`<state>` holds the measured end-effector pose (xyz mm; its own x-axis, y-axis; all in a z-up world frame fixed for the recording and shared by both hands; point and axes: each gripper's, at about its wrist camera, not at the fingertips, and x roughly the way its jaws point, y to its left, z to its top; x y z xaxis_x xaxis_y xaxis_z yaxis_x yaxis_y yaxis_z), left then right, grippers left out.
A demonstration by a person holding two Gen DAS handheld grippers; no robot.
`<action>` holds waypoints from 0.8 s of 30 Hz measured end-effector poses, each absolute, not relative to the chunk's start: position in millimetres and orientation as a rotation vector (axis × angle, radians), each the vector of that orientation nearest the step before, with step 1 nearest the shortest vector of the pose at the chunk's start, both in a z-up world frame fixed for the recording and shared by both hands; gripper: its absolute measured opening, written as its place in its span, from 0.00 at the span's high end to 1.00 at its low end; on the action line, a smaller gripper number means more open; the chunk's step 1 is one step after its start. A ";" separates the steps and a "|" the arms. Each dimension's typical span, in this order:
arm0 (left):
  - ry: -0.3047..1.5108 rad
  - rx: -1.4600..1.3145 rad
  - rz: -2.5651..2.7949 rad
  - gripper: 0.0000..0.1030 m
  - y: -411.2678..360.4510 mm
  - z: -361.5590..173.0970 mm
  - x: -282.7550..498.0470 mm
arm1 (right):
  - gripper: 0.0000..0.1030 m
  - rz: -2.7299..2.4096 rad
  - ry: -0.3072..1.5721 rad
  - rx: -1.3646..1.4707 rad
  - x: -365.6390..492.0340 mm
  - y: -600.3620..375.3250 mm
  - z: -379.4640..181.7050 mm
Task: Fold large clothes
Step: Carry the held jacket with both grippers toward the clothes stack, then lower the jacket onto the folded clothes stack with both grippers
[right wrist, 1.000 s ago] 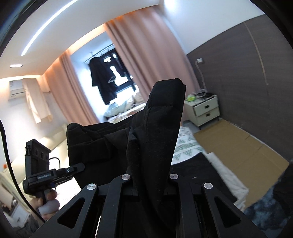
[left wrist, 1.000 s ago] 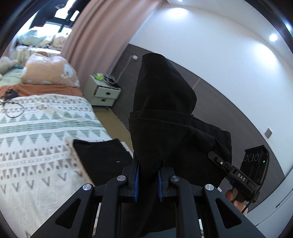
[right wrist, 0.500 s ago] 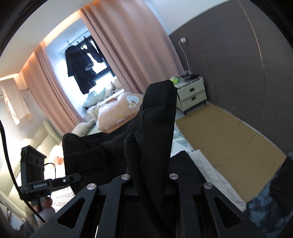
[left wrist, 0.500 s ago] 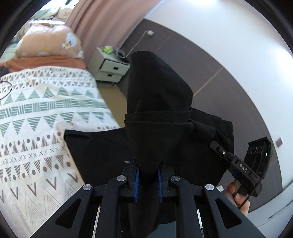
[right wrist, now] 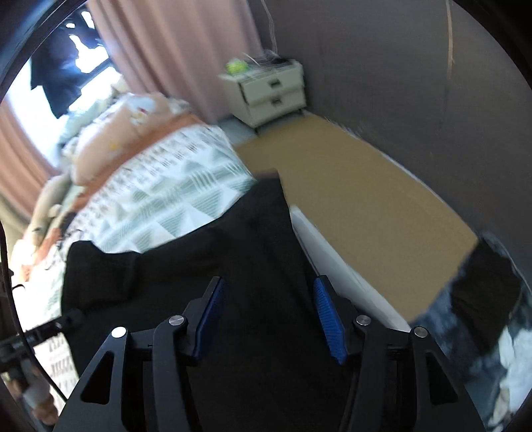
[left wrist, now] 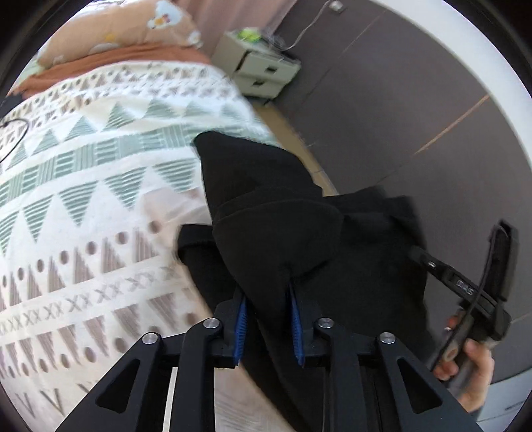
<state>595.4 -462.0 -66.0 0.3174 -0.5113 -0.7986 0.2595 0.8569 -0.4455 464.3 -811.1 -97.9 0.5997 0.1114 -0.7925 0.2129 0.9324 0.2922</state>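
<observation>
A large black garment (left wrist: 266,199) is bunched up over the edge of the bed. My left gripper (left wrist: 267,319) is shut on a thick fold of it, and the cloth stands up between the blue pads (left wrist: 241,324). In the right wrist view the black garment (right wrist: 199,266) lies spread on the bed below my right gripper (right wrist: 269,315). That gripper is open, its blue pads (right wrist: 327,322) wide apart and holding nothing. A hand (left wrist: 472,372) holds the right tool beside the cloth.
The bed has a triangle-patterned cover (left wrist: 83,166) and an orange pillow (left wrist: 133,30) at its head. A pale nightstand (right wrist: 269,93) stands by the dark wall. Brown cardboard (right wrist: 365,199) covers the floor beside the bed, with a dark rug (right wrist: 482,292) at the right.
Both grippers have tipped down toward the bed, lowering the garment onto it. My right gripper has opened and let go of the cloth. The left one keeps its hold.
</observation>
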 end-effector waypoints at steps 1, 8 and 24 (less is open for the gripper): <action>1.148 -0.283 -0.511 0.69 -455.3 -70.3 596.0 | 0.47 -0.074 0.944 0.394 456.7 -817.5 -102.7; 1.083 -0.330 -0.498 0.47 -423.8 -61.5 577.8 | 0.45 -0.160 0.834 0.521 362.6 -862.6 -85.4; 1.160 -0.353 -0.661 0.47 -447.1 -92.4 525.2 | 0.45 -0.127 0.769 0.900 271.0 -862.1 -165.8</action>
<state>525.2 -447.1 -92.4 0.2416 -0.6441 -0.7258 0.2958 0.7613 -0.5771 271.0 -862.1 -165.8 0.7304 0.2075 -0.6507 0.4064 0.6337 0.6582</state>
